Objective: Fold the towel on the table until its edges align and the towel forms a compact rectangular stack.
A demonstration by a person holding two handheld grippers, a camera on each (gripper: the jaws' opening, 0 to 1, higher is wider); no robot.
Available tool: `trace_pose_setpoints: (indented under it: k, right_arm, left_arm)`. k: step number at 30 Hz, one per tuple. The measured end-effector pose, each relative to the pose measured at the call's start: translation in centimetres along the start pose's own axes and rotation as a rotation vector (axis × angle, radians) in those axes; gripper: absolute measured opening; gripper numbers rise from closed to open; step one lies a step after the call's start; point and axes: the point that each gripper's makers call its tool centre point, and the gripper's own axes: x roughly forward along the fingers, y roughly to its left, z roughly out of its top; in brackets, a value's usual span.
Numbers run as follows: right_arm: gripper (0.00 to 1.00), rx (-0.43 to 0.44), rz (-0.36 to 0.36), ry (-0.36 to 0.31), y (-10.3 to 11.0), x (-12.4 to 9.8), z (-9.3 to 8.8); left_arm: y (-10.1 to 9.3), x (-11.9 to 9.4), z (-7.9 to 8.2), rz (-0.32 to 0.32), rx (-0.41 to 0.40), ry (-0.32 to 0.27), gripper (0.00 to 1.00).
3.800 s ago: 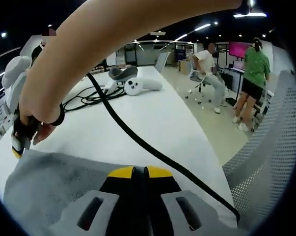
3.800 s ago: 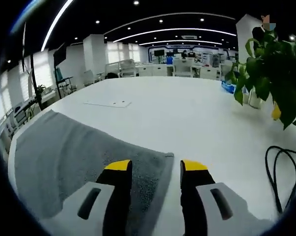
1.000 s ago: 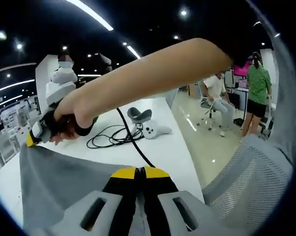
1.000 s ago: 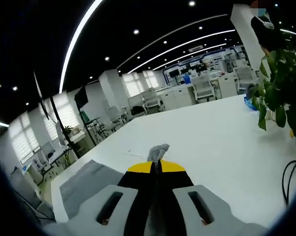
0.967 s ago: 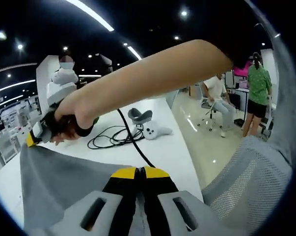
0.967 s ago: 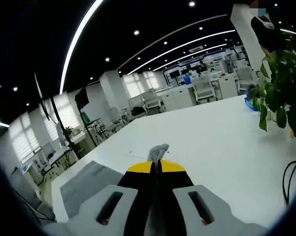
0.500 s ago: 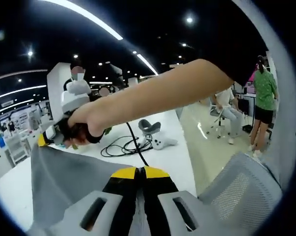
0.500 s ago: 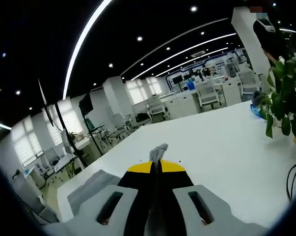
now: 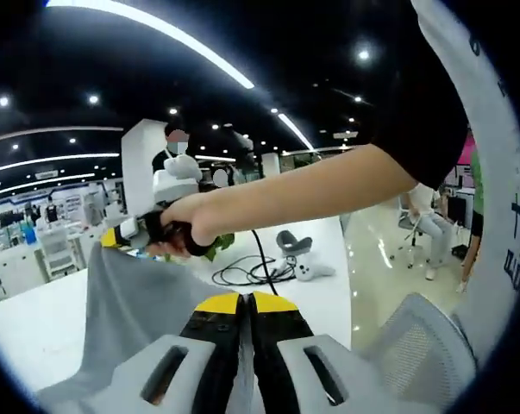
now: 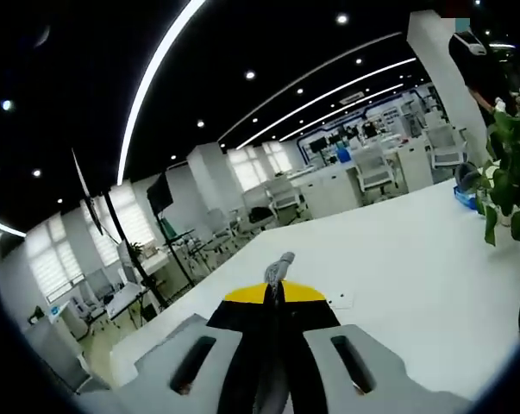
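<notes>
The towel (image 9: 134, 297) is up off the table (image 9: 35, 323) right now, hanging as a grey sheet between both tools, each clamped shut on a corner. In the left gripper view the left tool (image 9: 245, 304) has cloth pinched between its yellow tips, and the right tool (image 9: 122, 235) shows at the far left of the sheet, held in a hand (image 9: 186, 226), with the top edge stretched between them. In the right gripper view the right tool (image 10: 274, 293) has a little grey tuft poking out past its closed tips.

Looks to me like the carry-over part of a fold. My tips: keep that top edge taut and level so the sheet doesn't sag or twist, bring both corners over at the same pace, and lay them right on the matching corners before letting go. I'd also watch the cables (image 9: 247, 272) and white controller (image 9: 314, 270) at the far end, so the towel doesn't drag into them.
</notes>
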Motion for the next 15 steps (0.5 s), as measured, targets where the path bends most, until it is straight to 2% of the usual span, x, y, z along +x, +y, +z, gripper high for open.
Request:
trace_pose_setpoints:
  k: [5,12,15]
  right_arm:
    - [0.01,0.020,0.007,-0.025,1.0,1.3,1.1]
    - [0.01,0.051,0.039,-0.031,3.2,3.4,1.6]
    - [0.01,0.047,0.055,-0.033,4.3,4.2,1.8]
  left_arm:
    - [1.4,-2.8,0.9,0.076,-0.019,-0.026,0.03]
    - [2.9,-6.2,2.0,0.164,-0.038,-0.059,0.03]
    - [3.4,-7.3,1.7,0.195,-0.024,-0.043,0.03]
